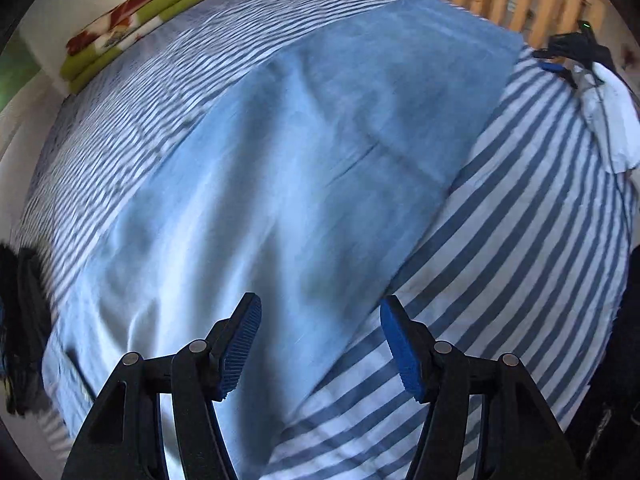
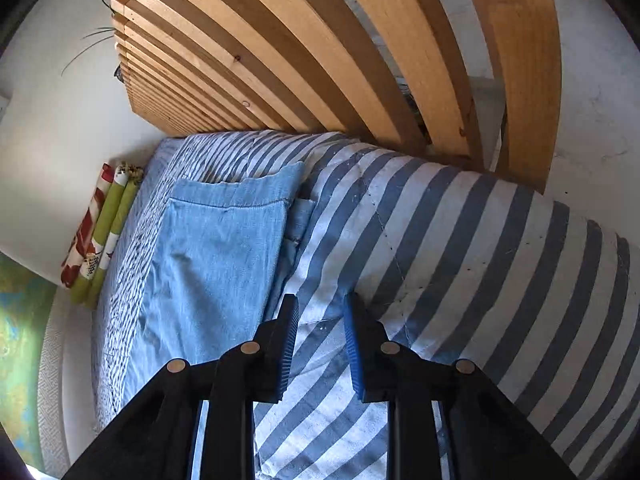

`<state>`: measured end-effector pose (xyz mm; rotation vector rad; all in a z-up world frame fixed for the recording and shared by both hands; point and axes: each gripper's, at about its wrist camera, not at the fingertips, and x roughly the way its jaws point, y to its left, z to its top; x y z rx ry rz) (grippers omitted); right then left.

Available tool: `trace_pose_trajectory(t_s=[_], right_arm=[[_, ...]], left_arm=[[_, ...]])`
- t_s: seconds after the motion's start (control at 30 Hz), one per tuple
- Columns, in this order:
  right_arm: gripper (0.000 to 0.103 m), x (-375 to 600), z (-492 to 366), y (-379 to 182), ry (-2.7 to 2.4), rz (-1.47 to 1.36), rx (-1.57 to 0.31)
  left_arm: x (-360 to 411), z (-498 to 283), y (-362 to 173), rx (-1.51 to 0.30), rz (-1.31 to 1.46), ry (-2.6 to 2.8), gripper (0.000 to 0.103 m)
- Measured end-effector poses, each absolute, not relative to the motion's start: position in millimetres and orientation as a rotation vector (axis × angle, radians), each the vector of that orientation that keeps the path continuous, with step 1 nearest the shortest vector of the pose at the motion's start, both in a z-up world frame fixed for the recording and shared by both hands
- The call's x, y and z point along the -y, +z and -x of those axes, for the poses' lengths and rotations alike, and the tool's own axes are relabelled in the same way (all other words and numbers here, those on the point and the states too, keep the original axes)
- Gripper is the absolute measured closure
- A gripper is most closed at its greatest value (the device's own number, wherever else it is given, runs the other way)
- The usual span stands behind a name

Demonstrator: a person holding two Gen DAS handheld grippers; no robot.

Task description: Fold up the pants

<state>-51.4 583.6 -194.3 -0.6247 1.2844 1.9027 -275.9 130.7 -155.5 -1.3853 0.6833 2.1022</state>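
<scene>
Light blue pants lie spread flat on a blue-and-white striped bed cover. My left gripper hovers open over the near part of the pants, close to their right edge, with nothing between its fingers. In the right wrist view the pants lie folded lengthwise, their hemmed end toward the wooden headboard. My right gripper is open over the striped cover, just right of the pants' edge and apart from it. The right gripper also shows far off at the upper right of the left wrist view.
A slatted wooden headboard stands behind the bed. Folded green, red and white cloth lies at the bed's far left edge, and the same cloth shows in the right wrist view. Dark items sit at the bed's left side.
</scene>
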Motion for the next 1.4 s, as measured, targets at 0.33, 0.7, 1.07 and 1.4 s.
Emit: trace_pose_trajectory(t_s=[0.33, 0.7, 1.07, 1.4], right_arm=[[0.083, -550, 41, -192, 1.835, 0.558, -1.383], [0.083, -580, 65, -174, 1.869, 0.876, -1.070], [0.083, -616, 56, -198, 1.924, 0.761, -1.342], [0.083, -650, 63, -212, 1.910, 0.596, -1.468]], left_arm=[[-379, 293, -164, -0.897, 0.995, 1.869, 0.038], [-445, 317, -194, -0.931, 1.088, 1.744, 0.080], [-435, 328, -174, -0.826, 1.161, 1.705, 0.097], [-429, 334, -169, -0.802, 1.161, 1.716, 0.098]])
